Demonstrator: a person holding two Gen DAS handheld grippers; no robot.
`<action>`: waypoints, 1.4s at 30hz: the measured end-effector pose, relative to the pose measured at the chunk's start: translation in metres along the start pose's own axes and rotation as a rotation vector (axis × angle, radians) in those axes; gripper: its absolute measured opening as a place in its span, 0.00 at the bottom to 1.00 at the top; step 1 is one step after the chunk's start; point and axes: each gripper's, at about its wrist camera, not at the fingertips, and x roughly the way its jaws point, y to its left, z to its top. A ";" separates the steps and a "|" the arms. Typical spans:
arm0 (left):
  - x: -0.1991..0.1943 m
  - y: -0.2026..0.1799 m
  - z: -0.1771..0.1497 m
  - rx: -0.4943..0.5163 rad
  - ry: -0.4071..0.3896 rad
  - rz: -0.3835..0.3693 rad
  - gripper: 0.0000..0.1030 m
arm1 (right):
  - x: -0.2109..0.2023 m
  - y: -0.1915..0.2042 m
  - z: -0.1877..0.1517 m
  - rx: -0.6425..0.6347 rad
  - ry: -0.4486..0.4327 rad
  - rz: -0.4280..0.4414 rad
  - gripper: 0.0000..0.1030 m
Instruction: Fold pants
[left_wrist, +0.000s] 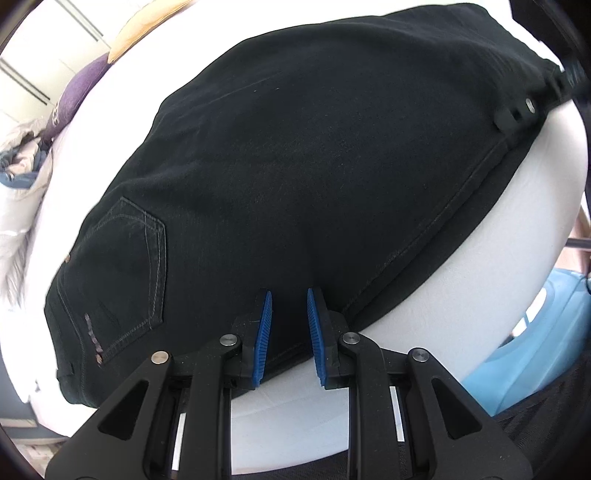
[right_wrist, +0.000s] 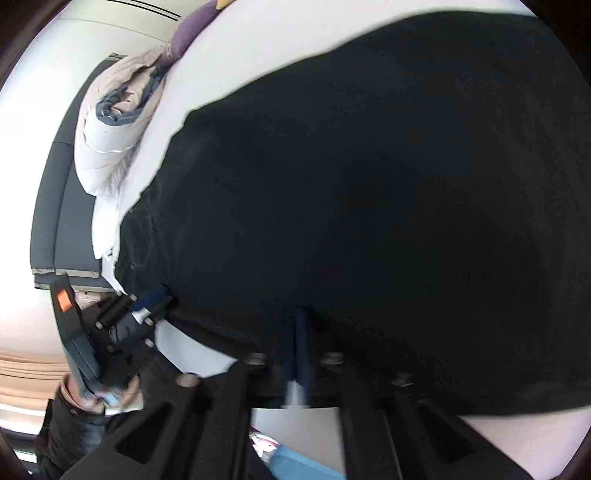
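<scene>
Your pants (left_wrist: 314, 177) spread over the bed (left_wrist: 498, 236) across mid-frame, pillows (left_wrist: 74, 96) and bundled bedding (left_wrist: 18, 162) at upper left, your left gripper (left_wrist: 289, 325) at their lower edge, your right gripper (right_wrist: 297, 343) likewise.

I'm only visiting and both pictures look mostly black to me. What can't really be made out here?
- Right wrist view: the right gripper is motion-blurred; whether it pinches the black pants is unclear.
- Left wrist view: the pants' far end is cut off at the top right edge.
- Left wrist view: the left gripper covers the hem below it.
</scene>
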 end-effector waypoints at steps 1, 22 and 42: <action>-0.001 0.002 0.000 -0.010 -0.002 -0.013 0.19 | -0.005 -0.010 -0.006 0.028 0.005 0.033 0.00; -0.010 -0.051 0.044 -0.019 -0.090 -0.123 0.19 | -0.078 0.003 0.019 -0.028 -0.138 0.088 0.36; 0.025 0.044 0.096 -0.190 -0.105 -0.071 0.19 | -0.035 -0.031 0.003 -0.101 -0.097 -0.028 0.00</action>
